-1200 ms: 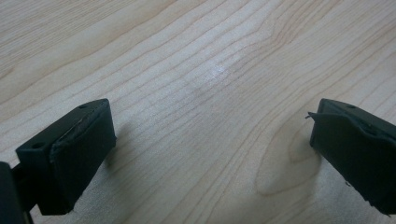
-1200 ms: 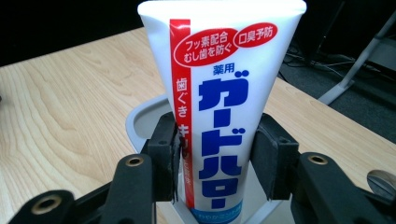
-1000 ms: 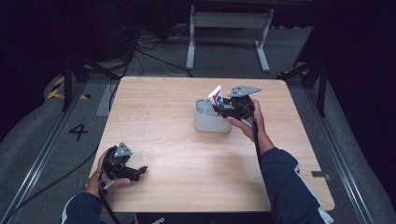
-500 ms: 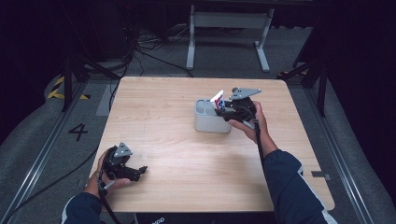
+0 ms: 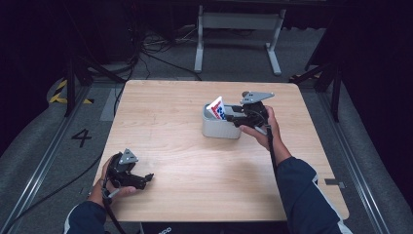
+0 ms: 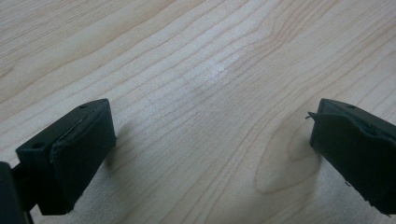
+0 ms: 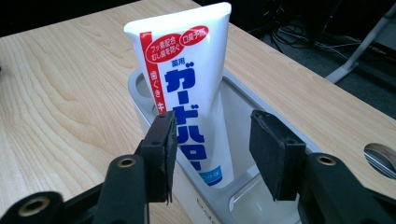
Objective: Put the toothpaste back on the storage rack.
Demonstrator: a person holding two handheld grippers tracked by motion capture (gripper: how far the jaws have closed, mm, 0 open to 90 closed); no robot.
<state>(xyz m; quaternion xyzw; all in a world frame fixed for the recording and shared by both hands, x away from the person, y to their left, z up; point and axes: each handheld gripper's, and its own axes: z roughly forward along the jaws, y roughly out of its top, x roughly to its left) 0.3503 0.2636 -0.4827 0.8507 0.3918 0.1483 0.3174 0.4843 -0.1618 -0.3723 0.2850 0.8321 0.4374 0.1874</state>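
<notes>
A white toothpaste tube [image 7: 187,93] with red and blue print stands tilted in a grey open-top holder [image 7: 140,84] on the wooden table [image 5: 185,161]. In the high view the tube [image 5: 217,108] sticks out of the holder [image 5: 219,129] near the table's middle right. My right gripper [image 7: 212,121] is open, its pads on either side of the tube's lower half with a gap at the right pad. From above, that gripper [image 5: 233,116] sits at the holder's right rim. My left gripper [image 5: 146,178] rests open at the front left, with bare wood between its jaws [image 6: 210,121].
Beyond the far table edge stand a metal frame's legs [image 5: 238,44] and floor cables [image 5: 151,53]. A "4" marker [image 5: 81,137] lies on the floor at the left. A shiny round thing [image 7: 380,158] sits on the tabletop to the right of the holder.
The tube has sunk lower into the holder and tipped a little left. My right gripper has followed it down to the rim. The left gripper has not moved.
</notes>
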